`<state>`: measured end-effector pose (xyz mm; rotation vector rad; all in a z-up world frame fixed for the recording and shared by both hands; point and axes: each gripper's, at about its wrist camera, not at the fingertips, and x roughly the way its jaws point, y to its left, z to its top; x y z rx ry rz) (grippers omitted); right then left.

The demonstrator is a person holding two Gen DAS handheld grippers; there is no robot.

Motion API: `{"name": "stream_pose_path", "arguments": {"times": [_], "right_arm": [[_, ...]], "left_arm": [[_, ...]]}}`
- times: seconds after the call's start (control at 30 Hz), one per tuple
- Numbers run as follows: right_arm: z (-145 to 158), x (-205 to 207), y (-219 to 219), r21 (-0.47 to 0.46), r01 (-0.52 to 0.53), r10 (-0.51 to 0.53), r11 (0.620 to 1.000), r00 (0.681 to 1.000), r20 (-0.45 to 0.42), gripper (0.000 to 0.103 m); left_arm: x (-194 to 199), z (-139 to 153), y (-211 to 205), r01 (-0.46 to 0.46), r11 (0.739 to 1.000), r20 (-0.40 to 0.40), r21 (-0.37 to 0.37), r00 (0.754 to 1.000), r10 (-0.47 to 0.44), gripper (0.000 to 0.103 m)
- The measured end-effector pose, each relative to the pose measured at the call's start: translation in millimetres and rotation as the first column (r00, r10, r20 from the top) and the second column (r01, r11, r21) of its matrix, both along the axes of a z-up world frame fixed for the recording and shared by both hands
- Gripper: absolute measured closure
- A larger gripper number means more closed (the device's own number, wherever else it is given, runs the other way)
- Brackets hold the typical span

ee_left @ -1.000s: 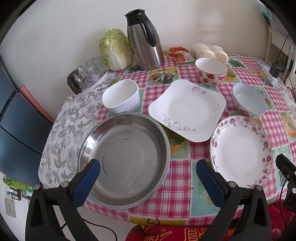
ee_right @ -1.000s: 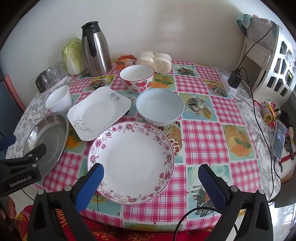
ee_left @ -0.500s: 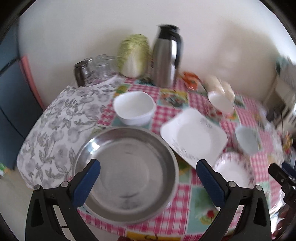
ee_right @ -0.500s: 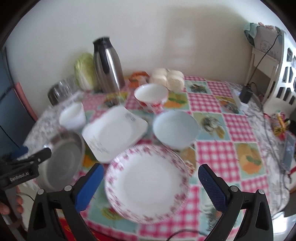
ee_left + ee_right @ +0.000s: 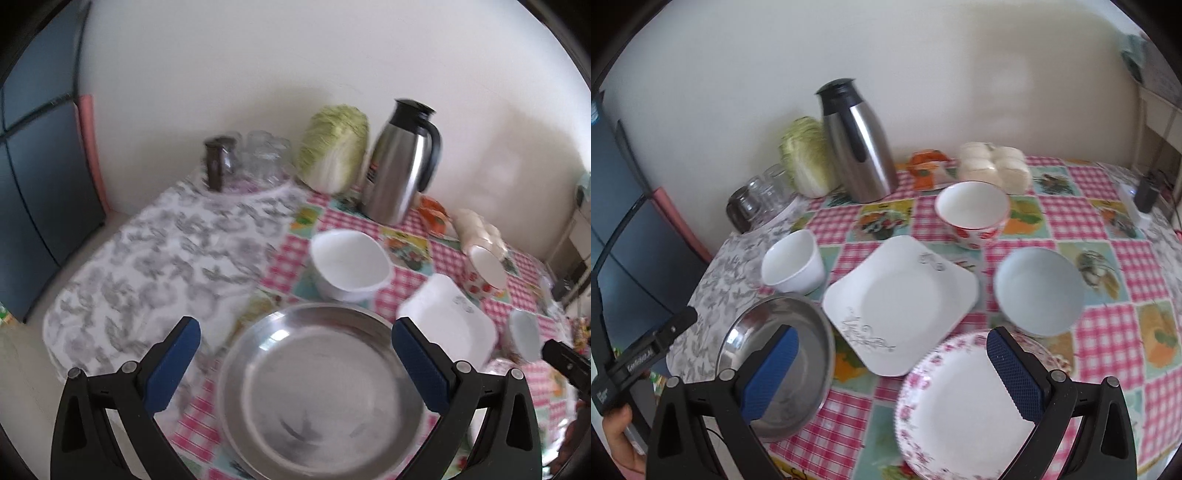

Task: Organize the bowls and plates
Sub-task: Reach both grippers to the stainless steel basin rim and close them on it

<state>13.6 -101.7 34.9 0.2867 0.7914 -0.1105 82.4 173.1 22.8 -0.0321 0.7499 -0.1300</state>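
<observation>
A steel pan (image 5: 317, 387) lies at the table's near left edge, and my open, empty left gripper (image 5: 295, 363) hovers over its near rim. A small white bowl (image 5: 349, 264) stands just behind the pan. The pan (image 5: 783, 358) also shows in the right wrist view, with a white square plate (image 5: 901, 299) to its right, then a pale blue bowl (image 5: 1038, 290) and a strawberry bowl (image 5: 971, 214) further back. My right gripper (image 5: 894, 369) is open and empty above the near left rim of a floral round plate (image 5: 964, 410).
A steel thermos (image 5: 858, 144), a cabbage (image 5: 809, 157), glass jars (image 5: 757, 197) and a bag of buns (image 5: 995, 168) line the wall side. A charger and cable (image 5: 1145, 192) lie at the far right. A dark cabinet (image 5: 33, 206) stands left of the table.
Both grippers have swung left and tilted up. The left one has moved closer over the steel pan; the right one has shifted toward the gap between pan and floral plate. Both stay open.
</observation>
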Motion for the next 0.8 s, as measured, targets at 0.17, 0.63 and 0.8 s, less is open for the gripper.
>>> {"name": "stream_pose_path", "arguments": {"times": [0.17, 0.63, 0.8], "right_arm": [[-4, 11, 26, -0.074, -0.071, 0.074, 0.995, 0.997, 0.036, 0.000], [-87, 51, 57, 0.125, -0.168, 0.191, 0.978, 0.960, -0.204, 0.032], [-106, 55, 61, 0.187, -0.170, 0.215, 0.967, 0.945, -0.248, 0.051]], "left_arm": [[8, -11, 25, -0.146, 0.985, 0.055, 0.091, 0.988, 0.142, 0.000], [32, -102, 57, -0.060, 0.997, -0.247, -0.055, 0.968, 0.044, 0.002], [34, -125, 55, -0.035, 0.995, -0.315, -0.089, 0.949, 0.005, 0.023]]}}
